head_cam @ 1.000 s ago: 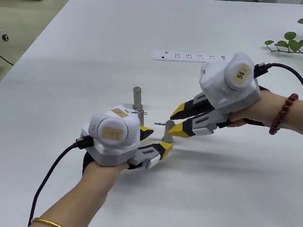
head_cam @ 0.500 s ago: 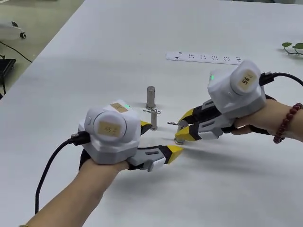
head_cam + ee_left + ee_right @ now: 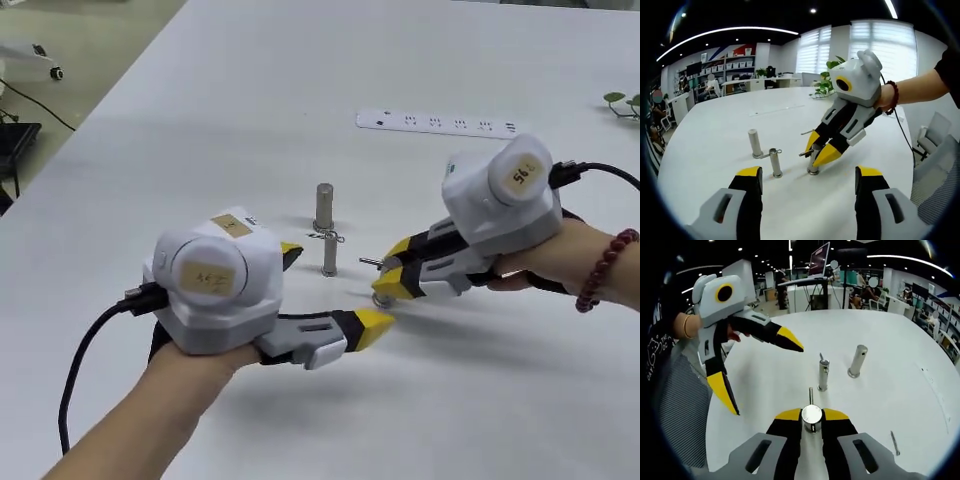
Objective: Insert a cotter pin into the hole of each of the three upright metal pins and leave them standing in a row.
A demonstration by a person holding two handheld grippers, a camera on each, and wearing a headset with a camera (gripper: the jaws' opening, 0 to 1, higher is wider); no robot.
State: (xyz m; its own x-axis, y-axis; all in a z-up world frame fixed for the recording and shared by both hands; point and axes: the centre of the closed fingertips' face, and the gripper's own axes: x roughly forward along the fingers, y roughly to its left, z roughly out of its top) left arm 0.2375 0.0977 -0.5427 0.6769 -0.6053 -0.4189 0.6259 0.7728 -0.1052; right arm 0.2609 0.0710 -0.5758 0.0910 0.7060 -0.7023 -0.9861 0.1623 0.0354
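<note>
left claw: wide open, nothing in it
right claw: clamped round the nearest metal pin
stickers: numbers on both housings, can't really read them

Three pins clustered (open table around)

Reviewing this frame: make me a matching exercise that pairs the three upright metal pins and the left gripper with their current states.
1. far pin
2. middle pin
3. nearest pin
4. left gripper

a. open, holding nothing
b. clamped between the right gripper's jaws
c. stands free, cotter pin through its top
d. bare, no cotter pin

Pairs: 1-d, 2-c, 3-b, 4-a
</note>
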